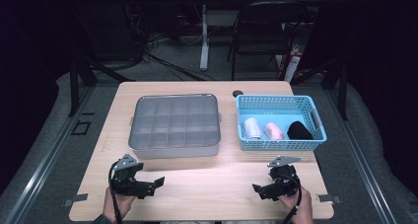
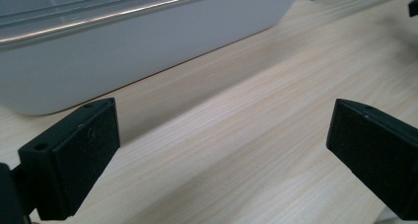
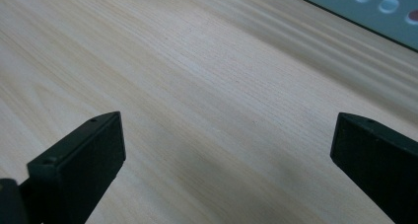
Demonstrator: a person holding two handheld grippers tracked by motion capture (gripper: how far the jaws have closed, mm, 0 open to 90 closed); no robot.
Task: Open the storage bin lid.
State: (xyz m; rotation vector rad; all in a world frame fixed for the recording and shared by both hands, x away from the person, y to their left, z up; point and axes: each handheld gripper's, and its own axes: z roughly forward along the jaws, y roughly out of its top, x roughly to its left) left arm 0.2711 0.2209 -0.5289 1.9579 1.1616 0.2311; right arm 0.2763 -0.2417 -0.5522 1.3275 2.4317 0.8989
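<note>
A grey lidded organiser box (image 1: 174, 126) with many compartments sits in the middle of the wooden table (image 1: 207, 184). To its right stands a blue perforated basket (image 1: 279, 105) holding a white roll (image 1: 253, 128), a pink roll (image 1: 274, 131) and a black roll (image 1: 299, 130). My left gripper (image 1: 156, 182) rests near the front left, open, nothing between its jaws; its own view shows the box's side wall (image 2: 148, 46) just ahead of the left gripper (image 2: 222, 150). My right gripper (image 1: 257, 188) rests at the front right, open and empty (image 3: 226, 155), with the basket's edge (image 3: 365, 7) beyond.
A small dark round knob (image 1: 238, 93) lies on the table behind the basket. A folding chair (image 1: 266, 31) and a table leg (image 1: 204, 36) stand on the floor beyond the far edge. Bare wood lies between the two grippers.
</note>
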